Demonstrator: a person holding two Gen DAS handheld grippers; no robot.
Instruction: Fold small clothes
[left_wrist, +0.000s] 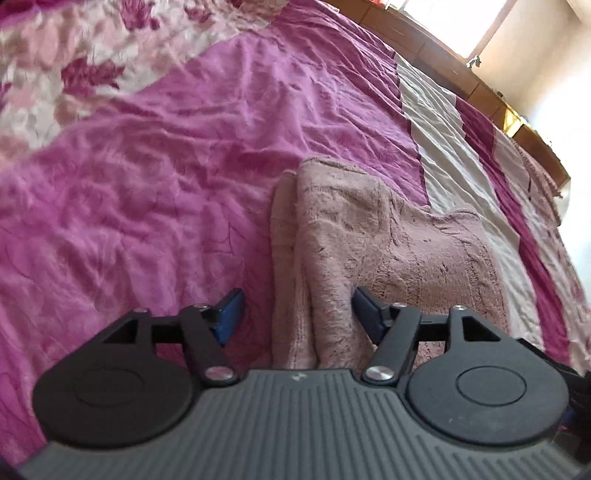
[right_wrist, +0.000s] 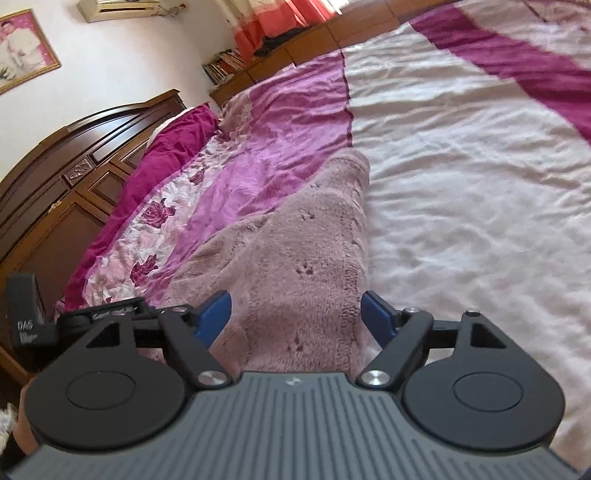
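Fuzzy, matt pink knit garment (left_wrist: 351, 236) on a creased bedspread (left_wrist: 147, 184) with a slight satin sheen; left gripper (left_wrist: 297, 314) and right gripper (right_wrist: 295, 317) of matt black plastic, ribbed grey body, shiny metal screws, blue pads; glossy dark wood headboard (right_wrist: 74, 155).

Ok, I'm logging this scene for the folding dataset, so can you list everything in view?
fuzzy garment: one, dusty pink, partly folded on the bedspread, between both sets of jaws
bedspread: one, magenta and cream with rose print, covering the bed
headboard: one, dark carved wood, left in the right wrist view
framed picture: one, gold frame, on the wall
air conditioner: one, cream, high on the wall
books: several, on a wooden shelf
curtain: one, red-orange, by the window
left gripper: black with blue pads, jaws open
right gripper: same, jaws open
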